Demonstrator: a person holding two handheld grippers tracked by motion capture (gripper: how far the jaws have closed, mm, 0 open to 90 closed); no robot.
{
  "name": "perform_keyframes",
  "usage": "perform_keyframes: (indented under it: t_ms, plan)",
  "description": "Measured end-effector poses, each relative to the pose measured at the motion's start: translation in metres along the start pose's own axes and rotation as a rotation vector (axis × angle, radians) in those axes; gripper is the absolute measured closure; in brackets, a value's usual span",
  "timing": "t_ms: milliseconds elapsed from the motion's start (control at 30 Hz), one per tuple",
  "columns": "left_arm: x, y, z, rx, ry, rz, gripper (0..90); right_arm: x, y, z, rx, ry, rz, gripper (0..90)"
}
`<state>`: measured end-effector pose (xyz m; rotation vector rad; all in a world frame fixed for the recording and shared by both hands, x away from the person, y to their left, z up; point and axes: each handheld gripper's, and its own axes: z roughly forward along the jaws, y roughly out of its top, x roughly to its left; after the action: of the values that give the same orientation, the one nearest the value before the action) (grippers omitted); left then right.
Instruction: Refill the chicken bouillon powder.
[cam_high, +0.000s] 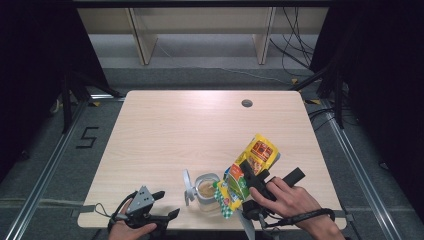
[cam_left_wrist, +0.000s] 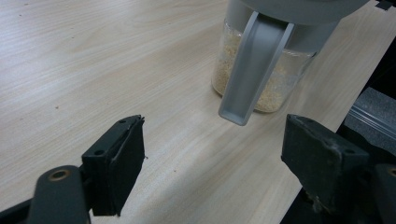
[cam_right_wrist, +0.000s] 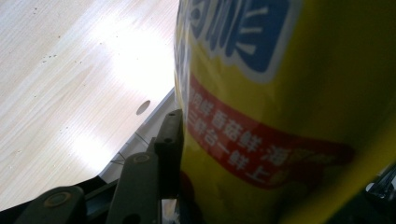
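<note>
— Tilting over the near edge of the pale wooden table (cam_high: 165, 130): what is the right gripper (cam_high: 250, 176) carrying?

— It is clamping a yellow printed foil pouch (cam_high: 257, 154), jaws closed on it, the pouch's long axis slanting from the far right down toward the near left. Its lower end is hanging just above the mouth of a clear glass jar with a grey flip lid (cam_high: 206, 190), which is sitting near the near edge, a little right of centre.

— And the left gripper (cam_high: 159, 216)?

— It is resting at the near edge, left of the jar, jaws spread and holding nothing. In the left gripper view the jar (cam_left_wrist: 261, 70) is standing ahead and to the right, beige granules inside.

— Room to work?

— The whole far half of the table is lying bare; the near edge, just beside the jar, is looking like the tight side.
</note>
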<state>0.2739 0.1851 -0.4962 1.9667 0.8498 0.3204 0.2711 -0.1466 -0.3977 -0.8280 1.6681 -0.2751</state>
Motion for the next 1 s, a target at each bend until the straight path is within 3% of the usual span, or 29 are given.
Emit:
perform_keyframes:
  t_ms: [1000]
  plan:
    - [0.0002,0.0,-0.0001,-0.003,-0.001,-0.002,20.7,-0.0001,-0.0029,0.0009,-0.014,0.016,0.017,59.6]
